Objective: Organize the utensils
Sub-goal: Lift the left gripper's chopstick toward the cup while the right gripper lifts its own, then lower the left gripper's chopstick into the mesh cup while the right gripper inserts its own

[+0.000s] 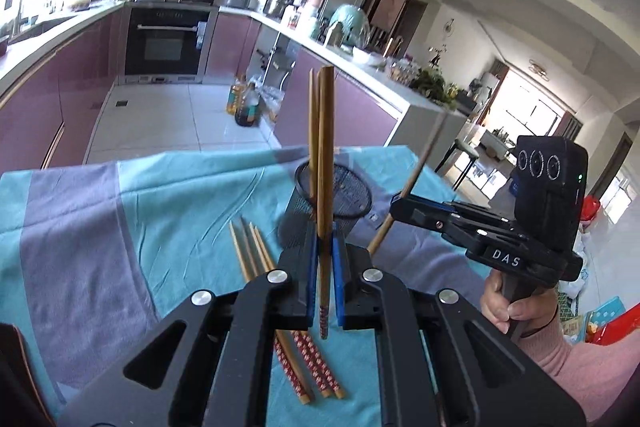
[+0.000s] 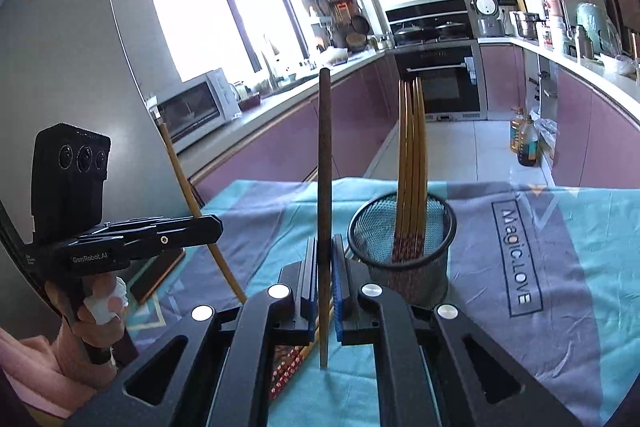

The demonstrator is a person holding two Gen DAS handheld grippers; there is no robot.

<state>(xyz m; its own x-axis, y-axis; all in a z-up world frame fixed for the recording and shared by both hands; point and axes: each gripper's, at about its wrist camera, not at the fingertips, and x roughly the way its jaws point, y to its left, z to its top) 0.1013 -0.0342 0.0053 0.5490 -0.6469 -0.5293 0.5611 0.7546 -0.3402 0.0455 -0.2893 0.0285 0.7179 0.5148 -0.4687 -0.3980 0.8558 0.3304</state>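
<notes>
**Both tongs lift chopsticks toward the mesh cup**

The left tongs (image 1: 325, 267) are clenched on a chopstick (image 1: 325, 163) that stands nearly upright between the blue pads, its red patterned end hanging below the grip. The right tongs (image 2: 325, 267) are clenched on a darker chopstick (image 2: 324, 163), also held upright and gripped toward its lower end. The black mesh cup (image 2: 416, 263) stands on the worktop just beyond the right tongs and already holds several chopsticks (image 2: 412, 147) leaning together. A few loose chopsticks (image 1: 256, 259) lie side by side on the cloth (image 1: 120, 219) beneath the left tongs, still to be gathered.

These sticks are light, stiff and thin, and their smooth finish probably lets them swivel in a narrow grip; held low as they are now, the long free end could swing. A hold nearer the middle would likely steady them for lowering into the cup. The cup itself looks light and could tip if a stick knocks its rim.

The worktop is covered by a teal and grey cloth with soft wrinkles, which may snag a tip dragged across it. Beyond is a bright kitchen with mauve cabinets (image 2: 600, 131), an oven (image 1: 166, 43) and a large window (image 2: 216, 11).
</notes>
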